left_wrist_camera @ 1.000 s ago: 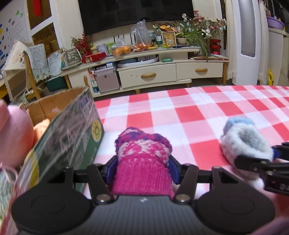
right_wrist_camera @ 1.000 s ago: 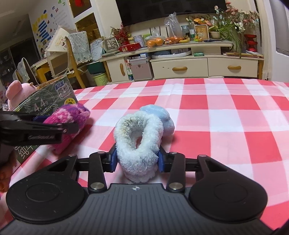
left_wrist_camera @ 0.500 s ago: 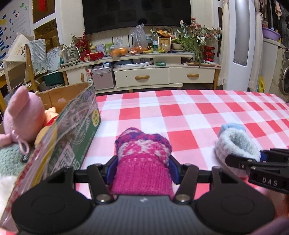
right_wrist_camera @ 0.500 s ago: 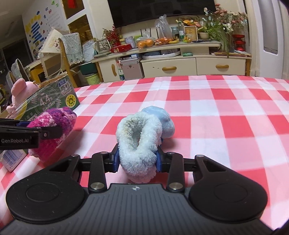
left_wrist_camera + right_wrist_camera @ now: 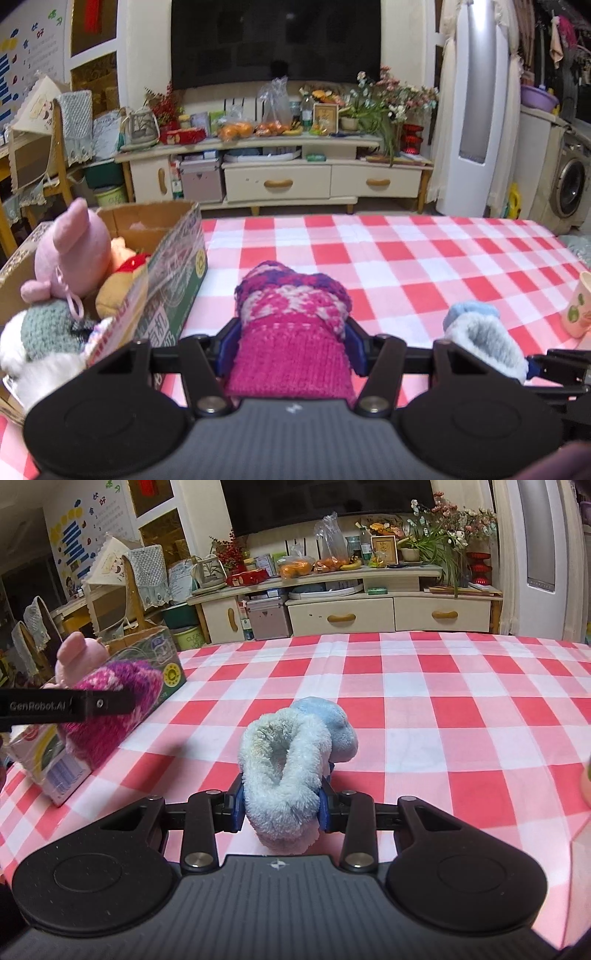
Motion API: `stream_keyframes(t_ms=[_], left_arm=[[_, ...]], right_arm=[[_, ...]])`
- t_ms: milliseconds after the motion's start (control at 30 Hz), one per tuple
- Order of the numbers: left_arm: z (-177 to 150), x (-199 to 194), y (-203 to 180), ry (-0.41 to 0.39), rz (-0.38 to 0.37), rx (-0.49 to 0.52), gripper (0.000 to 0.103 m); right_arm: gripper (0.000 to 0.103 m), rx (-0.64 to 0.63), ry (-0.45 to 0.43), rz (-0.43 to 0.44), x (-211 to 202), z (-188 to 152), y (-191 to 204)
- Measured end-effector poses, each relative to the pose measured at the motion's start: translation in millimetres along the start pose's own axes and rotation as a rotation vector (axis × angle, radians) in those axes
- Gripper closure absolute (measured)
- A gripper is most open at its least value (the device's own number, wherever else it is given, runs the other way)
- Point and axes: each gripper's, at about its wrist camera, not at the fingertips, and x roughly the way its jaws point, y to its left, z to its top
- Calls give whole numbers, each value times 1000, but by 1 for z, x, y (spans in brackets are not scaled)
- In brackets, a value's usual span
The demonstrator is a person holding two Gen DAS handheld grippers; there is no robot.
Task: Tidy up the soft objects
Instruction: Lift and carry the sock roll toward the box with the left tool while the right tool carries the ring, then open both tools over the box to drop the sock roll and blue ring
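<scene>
My left gripper [image 5: 291, 347] is shut on a pink and purple knitted sock [image 5: 291, 314] and holds it above the checked tablecloth, beside the cardboard box [image 5: 173, 266]. The box holds a pink plush pig [image 5: 74, 254], a yellow plush and a grey knitted item. My right gripper [image 5: 282, 806] is shut on a fluffy light blue slipper sock [image 5: 291, 753] and holds it over the cloth. The knitted sock [image 5: 110, 705] and the box [image 5: 162, 661] show at the left of the right wrist view; the blue sock [image 5: 480, 332] shows at the right of the left wrist view.
The table has a red and white checked cloth [image 5: 424, 266]. A pale cup [image 5: 578, 310] stands at its right edge. Behind the table are a TV cabinet [image 5: 280, 166] with clutter, chairs at the left and a washing machine at the right.
Both grippers have risen with their socks still held. The left view now looks down into the box, showing the plush toys inside, and the cup has come into view.
</scene>
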Motion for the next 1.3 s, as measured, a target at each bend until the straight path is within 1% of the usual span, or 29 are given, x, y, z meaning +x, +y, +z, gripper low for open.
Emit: stream_keyframes(t_ms=[200,400,600,767,933,1100,1200,1300], left_arm=[[6,-15,4,-36,-25,-3,46],[13,-29,11,-74,-48,-16,46],[23,-39,25,-105,-71,-39,46],[28,-47,39,-129,-70,-69,46],[35,-52,64,-153,-42,-123,46],[40,-52,96,-171,24,-186,46],[40,-46,118,-163,64,-236,45],[37,-35,135,-132,90,-278,45]], right_arm=[[59,8,-5,-3,-10,2,7],[59,-3,-31,-4,-16,12,18],[59,-5,-55,29,-12,30,29],[59,-24,-77,76,1,55,43],[59,-60,-107,128,21,84,62],[59,-83,-123,199,48,114,86],[59,-100,-127,244,67,130,103],[59,-109,-119,287,92,145,117]])
